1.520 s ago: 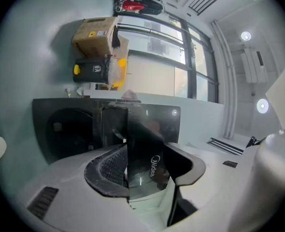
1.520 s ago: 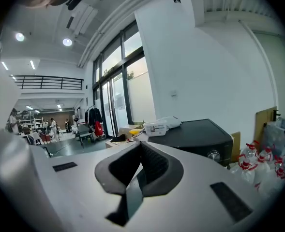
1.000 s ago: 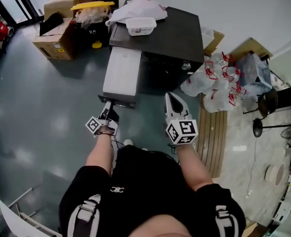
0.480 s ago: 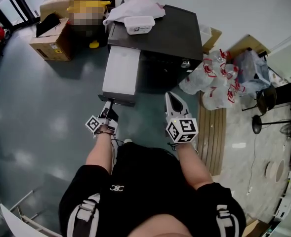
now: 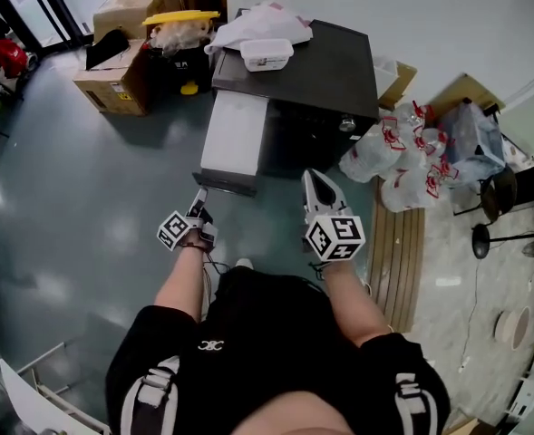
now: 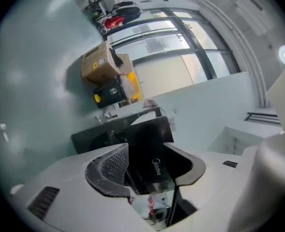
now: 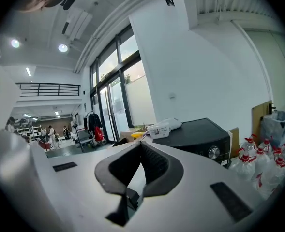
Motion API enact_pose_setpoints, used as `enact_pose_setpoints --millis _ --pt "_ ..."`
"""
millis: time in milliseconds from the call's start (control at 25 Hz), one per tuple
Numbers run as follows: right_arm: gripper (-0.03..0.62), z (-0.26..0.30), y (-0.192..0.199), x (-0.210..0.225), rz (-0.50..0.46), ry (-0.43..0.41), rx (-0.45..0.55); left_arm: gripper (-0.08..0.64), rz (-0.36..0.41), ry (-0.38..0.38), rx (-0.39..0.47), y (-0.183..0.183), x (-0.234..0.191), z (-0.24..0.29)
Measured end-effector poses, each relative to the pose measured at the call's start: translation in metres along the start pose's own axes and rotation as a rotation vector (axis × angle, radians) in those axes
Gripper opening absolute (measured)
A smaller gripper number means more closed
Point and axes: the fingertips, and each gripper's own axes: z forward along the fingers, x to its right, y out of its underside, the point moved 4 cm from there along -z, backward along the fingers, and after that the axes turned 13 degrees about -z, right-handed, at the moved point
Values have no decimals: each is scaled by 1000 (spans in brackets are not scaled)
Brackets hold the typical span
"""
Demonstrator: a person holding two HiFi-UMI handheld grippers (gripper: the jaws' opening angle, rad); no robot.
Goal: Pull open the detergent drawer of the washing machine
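On the grey floor [image 5: 85, 198], the washer's [image 5: 321, 62] drawer [image 5: 235, 139] looks fully out. The left claw [image 5: 199, 196] is open, seemingly just clear of its front. The right claw [image 5: 314, 176] is closed and empty. Next, probably only withdrawal.

A white tub [image 5: 267, 54] is sitting just beside a white bag [image 5: 259, 24]. Cardboard boxes [image 5: 112, 84] are standing on the floor [image 5: 67, 198]; clear bags [image 5: 402, 157] are lying near wooden slats [image 5: 401, 243].
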Motion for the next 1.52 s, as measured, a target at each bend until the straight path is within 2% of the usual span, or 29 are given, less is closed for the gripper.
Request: enact_pose_setpoints --millis 120,200,280,360,440,640,720,880,1120,1360,1520 --pt "2 -9 -9 -8 6 -14 30 190 197 -136 46 -12 14 -22" --pt "2 -14 -15 -16 1 -29 62 88 343 -218 96 -25 33 -38" --pt "2 -18 -21 -22 -10 -39 93 23 506 -266 140 -38 62 -52" --pt "2 -21 -25 -27 -21 -45 116 3 667 -272 172 -44 97 -62" --pt "2 -23 -27 -31 -24 -53 133 2 804 -243 202 -43 137 -72" --pt "2 -25 -35 -42 -20 -78 193 2 1052 -202 287 -35 227 -109" --pt "2 -26 -40 -49 -47 -77 219 0 1136 -198 311 -27 257 -128" --pt "2 -26 -43 -61 -111 -66 212 2 1196 -193 319 0 285 -159" --pt "2 -21 -48 -75 -119 -85 183 2 1236 -176 344 22 293 -169" --pt "2 -26 -51 -83 -128 -104 193 2 1188 -166 316 26 291 -167" --pt "2 -29 -52 -82 -126 -101 196 2 1211 -139 292 31 292 -163"
